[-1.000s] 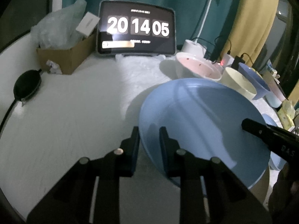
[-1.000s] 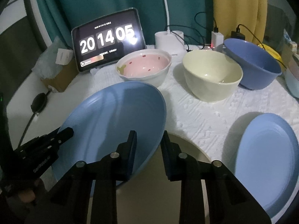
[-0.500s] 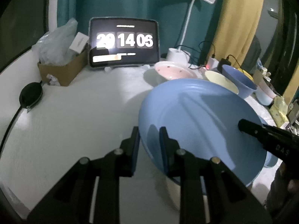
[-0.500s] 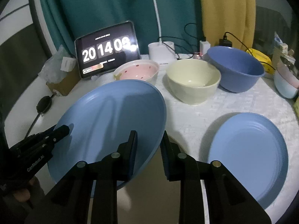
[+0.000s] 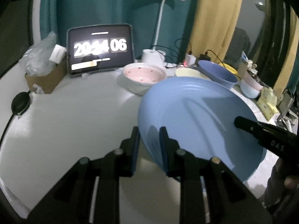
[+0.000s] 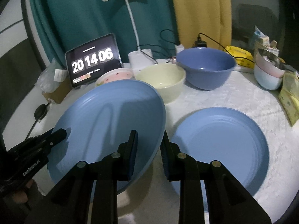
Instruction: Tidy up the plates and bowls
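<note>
1. Left wrist view: left gripper [image 5: 148,147] jaws pinching near-left rim of 1 light blue plate [image 5: 196,115], held tilted above the white bench [image 5: 65,123]. Right gripper [image 5: 265,136] comes in from the right onto the plate's far rim.
2. Behind: 3 bowls in a row – pink bowl [image 5: 143,74], cream bowl [image 5: 188,72], dark blue bowl [image 5: 216,71]. 1 tablet clock [image 5: 101,49], 1 lamp [image 5: 158,28], 1 cardboard box [image 5: 46,76].
3. Right wrist view: right gripper [image 6: 149,149] jaws clamped on the held plate's [image 6: 112,123] right rim; left gripper [image 6: 37,147] on its left edge.
4. 2nd blue plate [image 6: 222,145] lies flat on bench, just right of the held one. So 2 plates, 3 bowls, plus a stack of small bowls [image 6: 269,74] at far right, count unclear.
</note>
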Action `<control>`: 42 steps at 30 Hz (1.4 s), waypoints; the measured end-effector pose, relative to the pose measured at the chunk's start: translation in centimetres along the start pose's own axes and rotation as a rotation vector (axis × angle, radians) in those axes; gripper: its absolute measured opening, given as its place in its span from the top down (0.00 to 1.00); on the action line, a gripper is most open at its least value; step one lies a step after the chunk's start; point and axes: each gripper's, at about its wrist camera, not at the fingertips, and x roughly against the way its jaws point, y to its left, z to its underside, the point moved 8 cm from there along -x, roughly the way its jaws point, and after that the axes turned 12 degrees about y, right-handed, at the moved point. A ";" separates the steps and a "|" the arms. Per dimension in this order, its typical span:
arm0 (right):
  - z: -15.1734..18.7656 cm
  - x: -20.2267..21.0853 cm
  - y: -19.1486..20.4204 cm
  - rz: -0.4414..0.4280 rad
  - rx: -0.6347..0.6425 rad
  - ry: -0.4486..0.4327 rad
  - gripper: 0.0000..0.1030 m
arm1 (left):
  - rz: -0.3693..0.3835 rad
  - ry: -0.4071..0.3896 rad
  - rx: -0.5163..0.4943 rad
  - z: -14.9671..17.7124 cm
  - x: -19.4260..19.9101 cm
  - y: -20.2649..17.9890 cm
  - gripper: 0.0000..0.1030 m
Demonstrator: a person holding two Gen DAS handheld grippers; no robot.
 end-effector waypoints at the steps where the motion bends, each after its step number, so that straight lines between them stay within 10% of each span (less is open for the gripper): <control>1: 0.1 0.2 -0.4 0.000 -0.005 -0.002 0.75 | 0.001 0.001 -0.008 0.0 0.0 -0.5 0.79; 42: 3.1 1.6 -16.0 0.044 -0.157 -0.031 0.75 | 0.033 0.109 -0.216 1.3 -4.7 -15.4 0.79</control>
